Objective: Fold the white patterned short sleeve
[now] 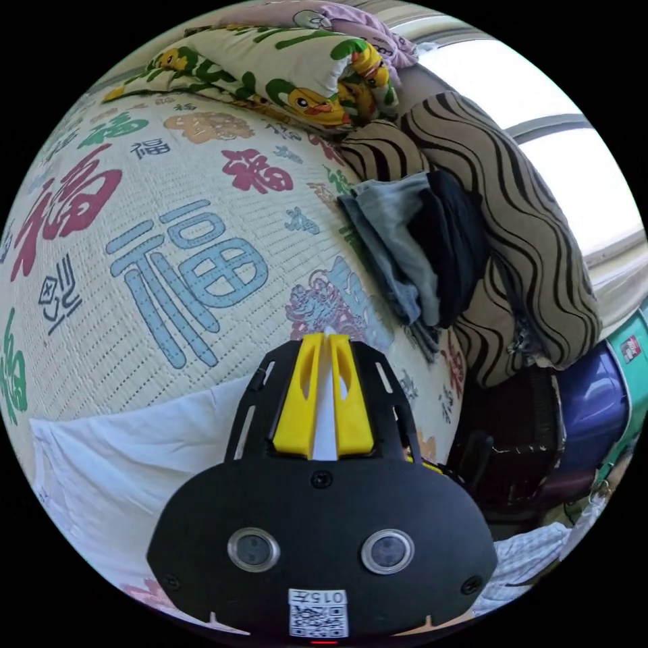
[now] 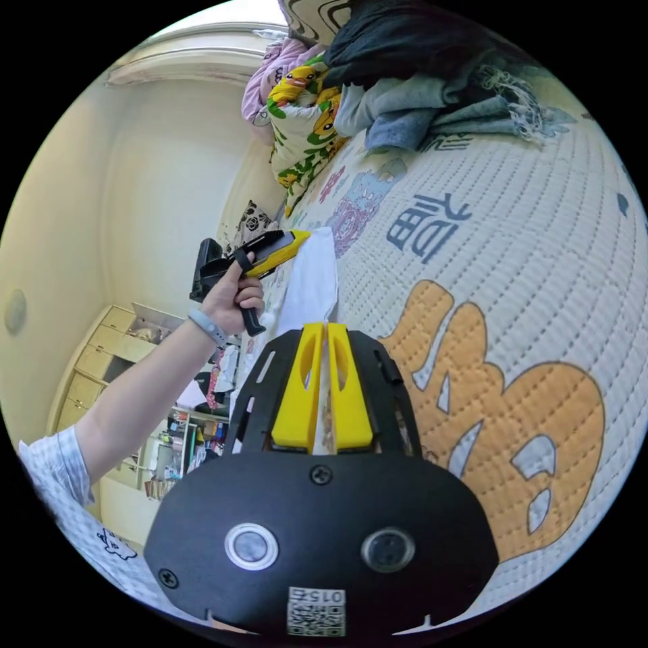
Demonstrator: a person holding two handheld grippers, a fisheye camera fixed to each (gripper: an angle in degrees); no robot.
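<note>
Pinching the white patterned short sleeve (image 1: pixel 135 452) with my left gripper (image 1: pixel 325 337), I am holding its yellow jaws pressed together on the fabric, which is lying on the bed mat (image 1: pixel 169 270) toward seven o'clock. At two o'clock a pile of folded clothes (image 1: pixel 418 250) is leaning against a striped pillow (image 1: pixel 533 223). My right gripper (image 2: pixel 326 329) is clamping the same cloth's other edge.
</note>
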